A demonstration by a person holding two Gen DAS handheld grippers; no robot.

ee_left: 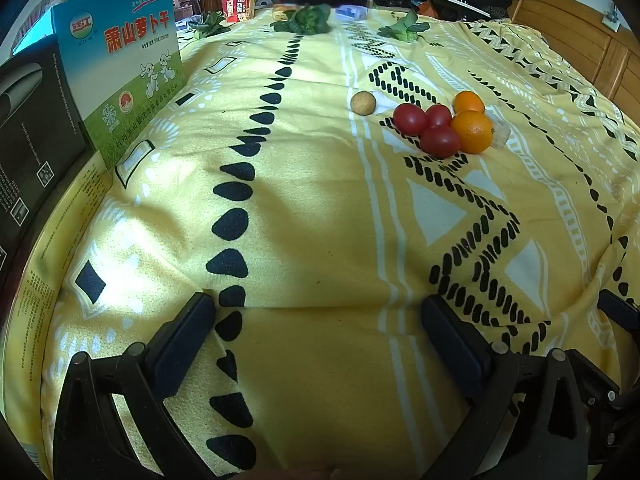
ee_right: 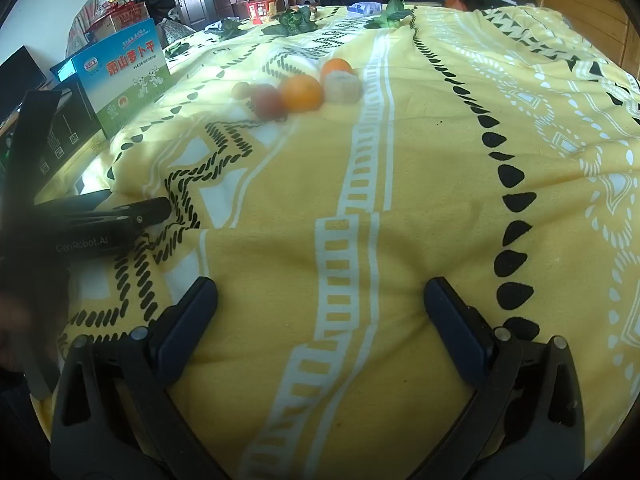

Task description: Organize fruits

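Left wrist view: your left gripper [ee_left: 320,312] tilts steeply down toward the yellow patterned bedspread [ee_left: 320,208], its jaws spread wide with nothing but cloth between them. The fruit lies well ahead and to the right of that gripper. Three red tomatoes [ee_left: 426,128] sit bunched together, touching two oranges [ee_left: 472,130] on their right. A small tan round fruit [ee_left: 363,103] lies just to the left of the bunch, apart from it. A pale chunk [ee_left: 500,132] peeks out behind the nearer orange; what it is cannot be told from here. To your left, a blue and green carton [ee_left: 124,68] with printed rabbits stands upright at the bed's edge, with a black box [ee_left: 36,132] beside it. Leafy greens [ee_left: 308,20] lie along the far edge of the bedspread, near a red instant noodle cup [ee_left: 238,7].

In the right wrist view, your right gripper [ee_right: 320,300] also angles down at the bedspread, jaws wide and empty. Your left gripper shows at the left edge as a dark body, close beside the right one. The fruit cluster sits far ahead and left of centre, blurred: the oranges, the reddish tomatoes, the tan fruit and the pale chunk just right of the oranges.
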